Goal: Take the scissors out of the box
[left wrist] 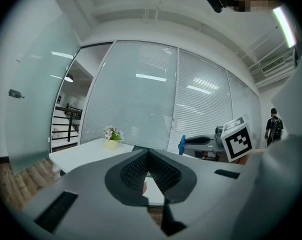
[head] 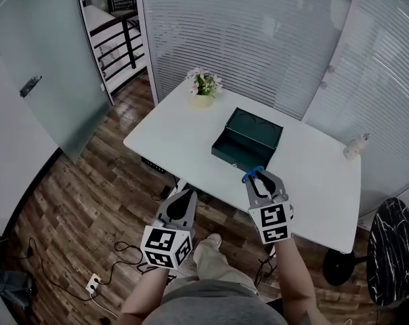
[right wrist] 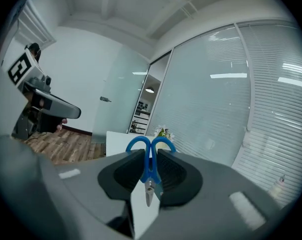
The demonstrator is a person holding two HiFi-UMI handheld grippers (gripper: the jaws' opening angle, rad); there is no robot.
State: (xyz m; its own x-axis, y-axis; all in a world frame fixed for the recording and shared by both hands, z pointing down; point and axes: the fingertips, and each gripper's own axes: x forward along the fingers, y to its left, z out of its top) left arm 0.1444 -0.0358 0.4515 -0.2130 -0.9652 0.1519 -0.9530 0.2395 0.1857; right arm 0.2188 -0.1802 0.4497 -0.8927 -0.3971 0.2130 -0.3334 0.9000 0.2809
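Observation:
Blue-handled scissors (head: 250, 175) are clamped in my right gripper (head: 261, 175), which is shut on them in the air over the near edge of the white table (head: 170, 131). In the right gripper view the scissors (right wrist: 150, 170) stand between the pads, handle loops past the tips and blades pointing back toward the camera. The dark green metal box (head: 235, 156) sits open in the middle of the table, its lid raised, just beyond that gripper. My left gripper (head: 187, 193) hangs shut and empty off the table's near edge, above the floor; its jaws (left wrist: 148, 153) meet at the tips.
A small pot of flowers (head: 204, 90) stands at the table's far left corner, and a small bottle (head: 355, 146) sits at the right edge. A black chair (head: 394, 249) is at the right. Cables and a power strip (head: 93, 283) lie on the wooden floor.

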